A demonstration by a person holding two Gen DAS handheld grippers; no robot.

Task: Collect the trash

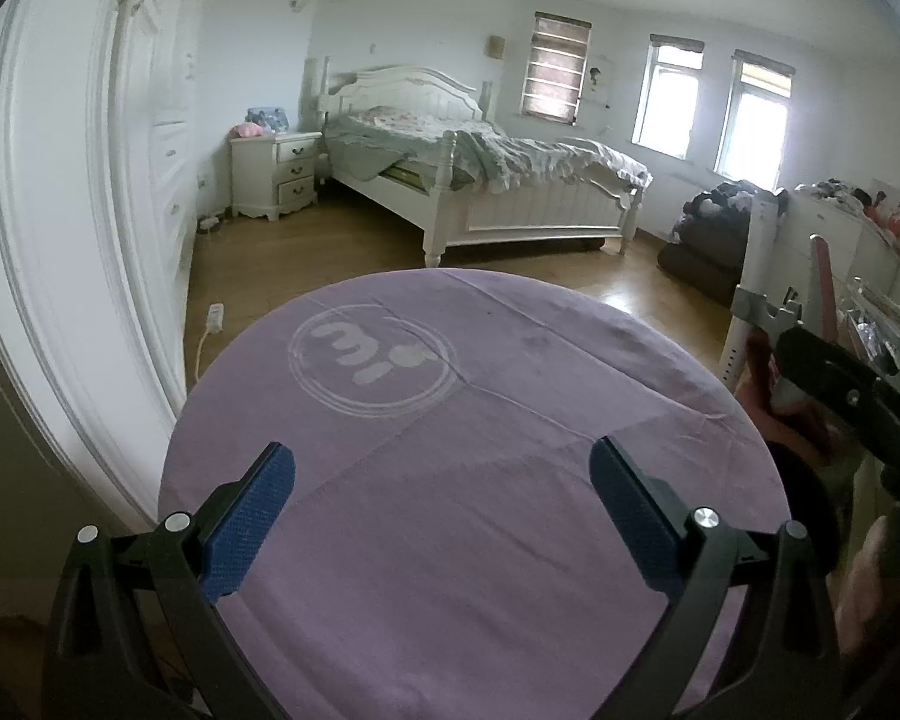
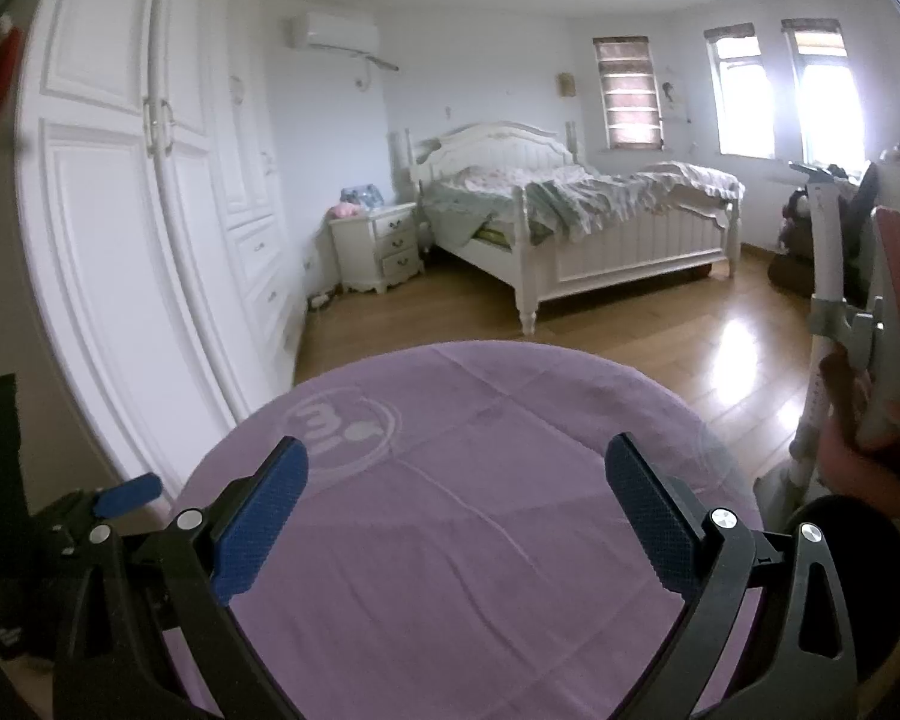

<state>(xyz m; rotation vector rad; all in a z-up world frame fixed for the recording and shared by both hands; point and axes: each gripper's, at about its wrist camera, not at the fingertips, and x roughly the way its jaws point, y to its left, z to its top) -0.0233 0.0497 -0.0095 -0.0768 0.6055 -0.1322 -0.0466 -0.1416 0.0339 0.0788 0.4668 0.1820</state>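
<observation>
Left gripper (image 1: 442, 468), black-framed with blue textured pads (image 1: 252, 516), stood spread wide and held nothing, above the near part of a round table under a purple cloth (image 1: 450, 540). Printed on the cloth's far left: a pale circular logo (image 1: 373, 360). Cloth surface lay bare in both views; no trash item could be made out on it.

Far left: tall white panelled wardrobe doors (image 2: 108, 210) along the wall; at their foot, a white power strip (image 1: 215, 317) on the wooden plank floor (image 1: 306, 246). Farther along: a white three-drawer nightstand (image 1: 277, 173) carrying a pink soft object (image 1: 246, 131). High on the wall above it: a white air conditioner unit (image 2: 333, 31).

Centre far: a white wooden bed (image 1: 480, 192) with rumpled floral bedding. Behind it, three windows, the leftmost with a striped blind (image 1: 555, 69).

Right gripper (image 2: 456, 474), same make, likewise spread apart and empty, over the same table. Right of the table: a white-framed chair with a red backrest (image 2: 894, 300). Far right: a dark heap of clothes (image 1: 714, 222) on the floor.
</observation>
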